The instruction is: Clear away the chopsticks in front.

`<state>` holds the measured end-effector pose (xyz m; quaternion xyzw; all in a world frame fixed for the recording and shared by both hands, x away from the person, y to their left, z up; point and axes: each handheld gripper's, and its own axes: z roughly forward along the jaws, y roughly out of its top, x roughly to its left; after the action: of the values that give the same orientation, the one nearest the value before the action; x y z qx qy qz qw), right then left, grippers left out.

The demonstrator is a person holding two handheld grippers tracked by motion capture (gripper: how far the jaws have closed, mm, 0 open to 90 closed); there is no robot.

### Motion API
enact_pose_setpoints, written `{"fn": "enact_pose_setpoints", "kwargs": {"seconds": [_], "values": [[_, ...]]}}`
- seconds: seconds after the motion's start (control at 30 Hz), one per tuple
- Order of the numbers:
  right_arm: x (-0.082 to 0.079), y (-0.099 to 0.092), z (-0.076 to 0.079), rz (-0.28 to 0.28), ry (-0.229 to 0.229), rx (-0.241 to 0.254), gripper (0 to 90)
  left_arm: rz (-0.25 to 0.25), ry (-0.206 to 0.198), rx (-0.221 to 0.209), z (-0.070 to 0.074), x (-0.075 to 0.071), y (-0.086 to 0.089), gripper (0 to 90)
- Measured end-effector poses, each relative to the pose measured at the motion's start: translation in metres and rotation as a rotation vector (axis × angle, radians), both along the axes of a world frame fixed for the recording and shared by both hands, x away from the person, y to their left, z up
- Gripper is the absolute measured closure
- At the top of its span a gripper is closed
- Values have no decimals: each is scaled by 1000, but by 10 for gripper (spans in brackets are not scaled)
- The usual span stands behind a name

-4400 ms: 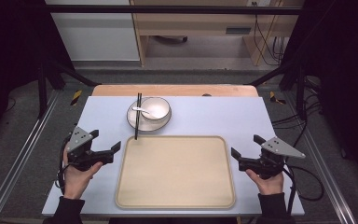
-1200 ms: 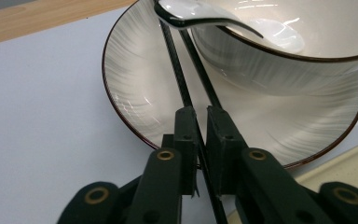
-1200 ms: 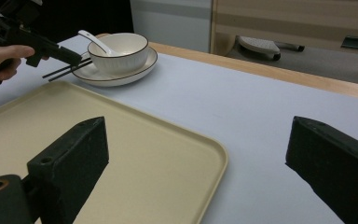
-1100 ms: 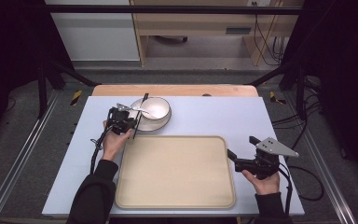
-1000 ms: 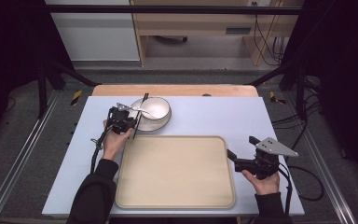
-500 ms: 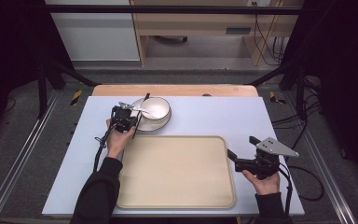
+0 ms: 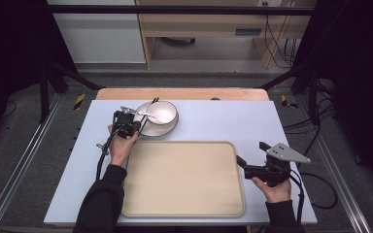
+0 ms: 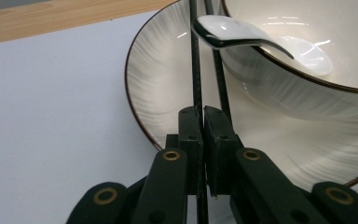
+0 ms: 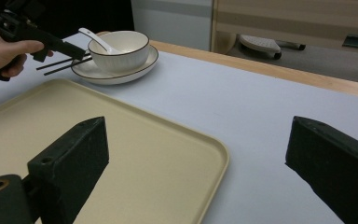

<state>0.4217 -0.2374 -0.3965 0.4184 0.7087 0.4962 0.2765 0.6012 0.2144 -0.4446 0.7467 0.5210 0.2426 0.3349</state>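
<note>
A white bowl [image 7: 164, 111] stands on a white plate [image 7: 170, 130] at the back left of the table, with a white spoon [image 7: 144, 114] resting in it. Black chopsticks [image 7: 150, 108] lie slanted across the plate's left rim. My left gripper [image 7: 137, 124] is shut on the chopsticks [image 8: 196, 70] just in front of the plate [image 8: 158, 93]; one stick runs between the pads, the other lies along the right jaw. My right gripper [image 7: 240, 162] hovers open at the right edge of the beige tray [image 7: 184, 184], with nothing between its fingers [image 9: 77, 151].
The tray [image 9: 121, 140] takes up the middle front of the white table [image 7: 223, 119]. A wooden strip [image 7: 184, 93] runs along the table's far edge. Cables trail from both grippers. Dark frame posts stand at both sides.
My left gripper has moved from the table's front left up to the plate and closed on the chopsticks, which now lie slanted. The right gripper has barely shifted.
</note>
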Motion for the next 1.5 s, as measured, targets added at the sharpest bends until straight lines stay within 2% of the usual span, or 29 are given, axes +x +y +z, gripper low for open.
{"fn": "enact_pose_setpoints", "kwargs": {"seconds": [0.27, 0.47, 0.6, 0.67, 0.7, 0.77, 0.87, 0.93, 0.97, 1.0, 1.07, 1.13, 1.23, 1.3, 1.33, 1.37, 1.47, 1.5], "values": [[-1, 0, 0, -2, -1, 3, 59, 26, -56, -20, 20, -22, 19, 853], [-2, -1, 2, -4, -4, 5, 59, 42, -83, -22, 25, -37, 27, 853], [-3, -1, 2, -4, -8, 6, 59, 70, -98, -43, 28, -53, 35, 853], [-3, -2, 3, -6, -10, 8, 59, 84, -110, -38, 30, -61, 38, 853], [-3, -2, 3, -6, -10, 7, 59, 93, -119, -43, 32, -71, 41, 853], [-4, -2, 3, -7, -10, 8, 59, 106, -129, -50, 35, -80, 43, 853], [-4, -2, 3, -8, -9, 11, 59, 119, -153, -40, 38, -95, 42, 853], [-4, -2, 3, -9, -9, 11, 59, 123, -160, -55, 39, -100, 42, 853], [-5, -3, 3, -8, -10, 12, 59, 126, -174, -67, 40, -110, 40, 853], [-5, -3, 3, -9, -11, 13, 59, 131, -183, -64, 40, -115, 38, 853], [-6, -3, 3, -7, -10, 13, 59, 140, -195, -86, 41, -124, 36, 853], [-6, -3, 3, -6, -9, 16, 59, 149, -202, -75, 43, -130, 33, 853], [-7, -2, 3, -2, -11, 12, 59, 167, -219, -108, 49, -143, 32, 853], [-8, 0, 4, -1, -15, 6, 59, 177, -235, -114, 52, -152, 30, 853], [-8, 0, 4, -1, -15, 6, 59, 177, -235, -114, 52, -152, 30, 853], [-9, 1, 5, 4, -17, 10, 59, 181, -244, -149, 54, -160, 28, 853], [-9, 1, 6, 8, -22, 10, 59, 189, -252, -187, 53, -172, 24, 853], [-9, 1, 6, 11, -22, 9, 58, 192, -262, -186, 52, -176, 22, 853]]}}
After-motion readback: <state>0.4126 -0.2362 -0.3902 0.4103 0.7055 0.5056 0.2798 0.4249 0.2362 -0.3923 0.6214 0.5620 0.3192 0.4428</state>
